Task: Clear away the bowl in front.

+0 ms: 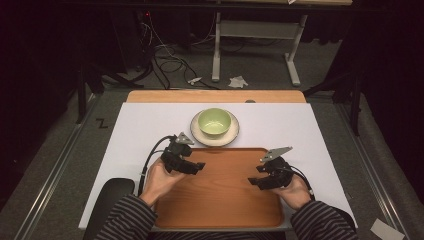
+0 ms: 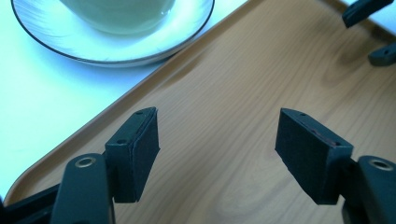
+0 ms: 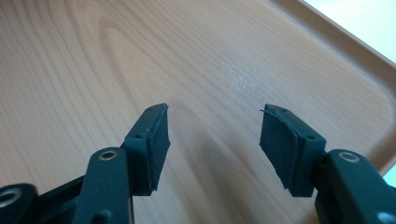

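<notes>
Left gripper [image 1: 199, 166] and right gripper [image 1: 253, 181] hang open-jawed, empty, over the wooden tray [image 1: 220, 200] — likely pre-grasp, next reaching the green bowl [image 1: 215, 122] beyond the tray.

text: none legible | labels: none | numbers: none

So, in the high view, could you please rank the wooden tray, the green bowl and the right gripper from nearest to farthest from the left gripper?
1. Wooden tray: directly beneath the left gripper, at the tray's left side.
2. Green bowl: on its plate, just beyond the tray's far edge.
3. Right gripper: across the tray, over its right side.
</notes>
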Available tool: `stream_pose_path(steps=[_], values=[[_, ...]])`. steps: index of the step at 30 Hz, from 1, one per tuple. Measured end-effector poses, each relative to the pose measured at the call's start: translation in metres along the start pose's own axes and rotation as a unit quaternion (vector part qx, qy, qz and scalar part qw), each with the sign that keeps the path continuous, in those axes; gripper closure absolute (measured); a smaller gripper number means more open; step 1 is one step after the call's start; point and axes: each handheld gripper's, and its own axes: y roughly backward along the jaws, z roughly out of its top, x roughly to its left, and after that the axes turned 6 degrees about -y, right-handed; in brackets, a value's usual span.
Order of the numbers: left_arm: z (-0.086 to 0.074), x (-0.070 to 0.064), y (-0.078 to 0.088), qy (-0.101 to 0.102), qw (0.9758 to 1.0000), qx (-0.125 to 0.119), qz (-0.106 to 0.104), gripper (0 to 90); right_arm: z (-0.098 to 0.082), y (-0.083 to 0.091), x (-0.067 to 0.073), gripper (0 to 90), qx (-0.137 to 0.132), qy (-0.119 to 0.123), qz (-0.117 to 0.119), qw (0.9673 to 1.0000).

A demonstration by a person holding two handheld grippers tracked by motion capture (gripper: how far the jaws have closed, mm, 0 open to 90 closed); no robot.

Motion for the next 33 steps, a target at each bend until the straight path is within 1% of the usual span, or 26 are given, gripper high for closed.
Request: stream_pose_path(steps=[1, 2, 3, 4, 9, 12, 13, 14, 15, 17, 20, 22, 24, 25, 26, 27, 28, 29, 30, 32, 33], values=[[0.002, 0.000, -0.001, 0.008, 1.0000, -0.001, -0.002, 31.4, -0.001, 0.001, 0.000, 43.8, 0.000, -0.001, 0.000, 1.0000], [0.002, 0.000, -0.001, 0.008, 1.0000, -0.001, -0.002, 31.5, -0.001, 0.001, 0.000, 43.8, 0.000, -0.001, 0.000, 1.0000], [0.005, 0.000, -0.003, 0.001, 1.0000, 0.000, 0.001, 31.4, -0.002, 0.002, -0.001, 43.8, -0.004, -0.002, 0.000, 1.0000], [0.005, 0.000, -0.003, 0.001, 1.0000, 0.000, 0.001, 31.4, -0.002, 0.002, 0.000, 43.8, -0.004, -0.006, -0.001, 1.0000], [0.011, -0.002, -0.008, -0.004, 1.0000, 0.002, -0.003, 31.1, -0.002, 0.003, 0.000, 43.9, -0.004, -0.003, -0.003, 1.0000], [0.014, -0.004, -0.008, 0.000, 1.0000, -0.003, -0.005, 30.5, -0.002, 0.002, 0.000, 43.9, -0.006, -0.002, -0.001, 1.0000], [0.018, -0.005, -0.008, -0.006, 0.9999, -0.002, -0.009, 30.6, -0.002, 0.002, 0.000, 43.8, -0.003, -0.003, -0.003, 1.0000], [0.018, -0.005, -0.008, -0.006, 0.9999, -0.002, -0.009, 30.9, -0.002, 0.002, 0.000, 43.8, -0.003, -0.003, -0.003, 1.0000], [0.021, -0.006, -0.009, -0.001, 0.9999, -0.005, -0.012, 31.6, -0.002, 0.002, 0.000, 43.8, -0.004, 0.000, -0.004, 1.0000], [0.023, -0.007, -0.009, -0.002, 0.9999, -0.007, -0.014, 33.5, -0.002, 0.002, 0.001, 44.1, -0.005, 0.004, -0.003, 1.0000], [0.027, -0.009, -0.010, -0.003, 0.9999, -0.007, -0.015, 33.6, -0.001, 0.004, 0.000, 44.1, -0.008, 0.005, -0.005, 0.9999], [0.029, -0.010, -0.010, -0.010, 0.9998, -0.007, -0.015, 33.5, -0.001, 0.005, -0.002, 44.1, -0.010, -0.005, -0.007, 0.9999], [0.030, -0.011, -0.011, -0.010, 0.9998, -0.008, -0.014, 33.4, -0.002, 0.005, -0.003, 44.1, -0.012, -0.007, -0.006, 0.9999], [0.033, -0.010, -0.012, -0.005, 0.9998, -0.010, -0.017, 33.4, -0.002, 0.005, -0.002, 44.2, -0.010, -0.005, -0.008, 0.9999], [0.033, -0.010, -0.012, -0.005, 0.9998, -0.010, -0.017, 33.8, -0.002, 0.005, -0.002, 44.2, -0.010, -0.005, -0.008, 0.9999], [0.034, -0.009, -0.013, -0.001, 0.9997, -0.009, -0.025, 33.8, -0.002, 0.006, -0.002, 44.2, -0.010, -0.002, -0.009, 0.9999], [0.038, -0.007, -0.014, 0.023, 0.9988, 0.000, -0.043, 35.5, -0.002, 0.006, 0.000, 44.1, -0.011, 0.002, -0.009, 0.9999], [0.039, -0.007, -0.015, 0.023, 0.9988, 0.002, -0.043, 35.4, -0.002, 0.006, 0.000, 44.2, -0.010, 0.001, -0.010, 0.9999], [0.039, -0.007, -0.016, 0.017, 0.9991, 0.003, -0.039, 35.3, -0.002, 0.006, 0.000, 44.1, -0.006, -0.002, -0.010, 0.9999], [0.040, -0.007, -0.017, 0.017, 0.9992, 0.002, -0.036, 35.0, -0.002, 0.005, -0.001, 44.1, -0.006, 0.001, -0.008, 1.0000], [0.041, -0.006, -0.019, 0.015, 0.9994, 0.004, -0.032, 34.3, -0.002, 0.005, -0.001, 44.2, -0.005, -0.003, -0.007, 1.0000]])
